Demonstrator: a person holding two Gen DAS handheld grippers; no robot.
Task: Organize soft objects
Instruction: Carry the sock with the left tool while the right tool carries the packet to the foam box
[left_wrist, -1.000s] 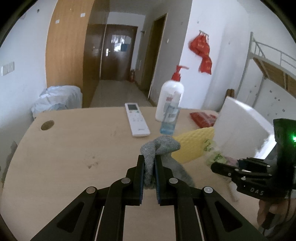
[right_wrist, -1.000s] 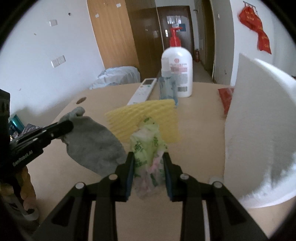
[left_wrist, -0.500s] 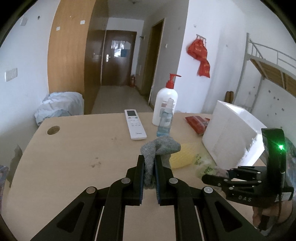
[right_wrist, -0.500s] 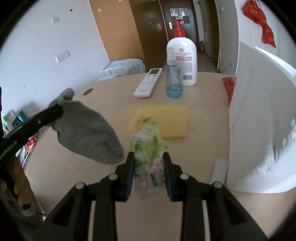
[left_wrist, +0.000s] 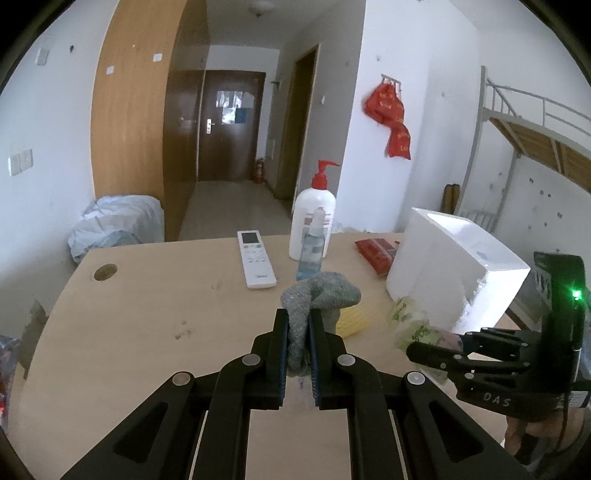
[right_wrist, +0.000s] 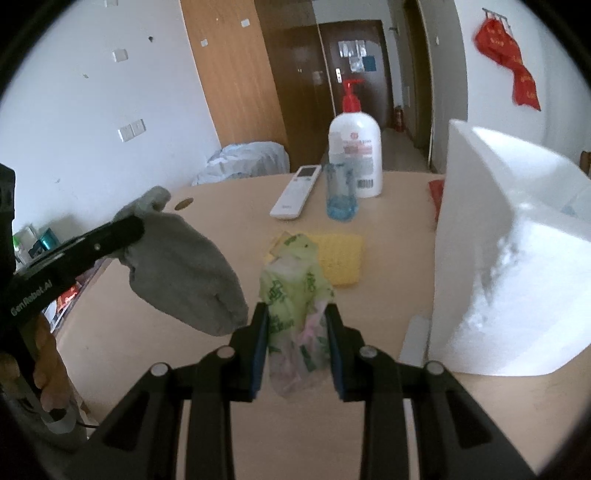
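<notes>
My left gripper (left_wrist: 298, 325) is shut on a grey sock (left_wrist: 321, 293), which hangs in the air above the wooden table (left_wrist: 155, 317). From the right wrist view the same grey sock (right_wrist: 184, 273) dangles at the left from the left gripper (right_wrist: 138, 227). My right gripper (right_wrist: 296, 323) is shut on a crumpled green and pink plastic bag (right_wrist: 295, 295), also lifted off the table. A yellow sponge cloth (right_wrist: 341, 258) lies flat on the table beyond both. The right gripper (left_wrist: 412, 349) shows at the right of the left wrist view with the bag (left_wrist: 410, 319).
A white foam box (right_wrist: 509, 251) stands at the right. Behind the sponge are a blue spray bottle (right_wrist: 341, 192), a white pump bottle (right_wrist: 356, 151), a white remote (right_wrist: 295, 192) and a red packet (left_wrist: 375, 251). A person's hand (right_wrist: 44, 365) holds the left gripper.
Both grippers have risen and drawn back with their loads. The sock has lifted clear of the table, and the yellow sponge cloth now lies farther off and lower in both views.
</notes>
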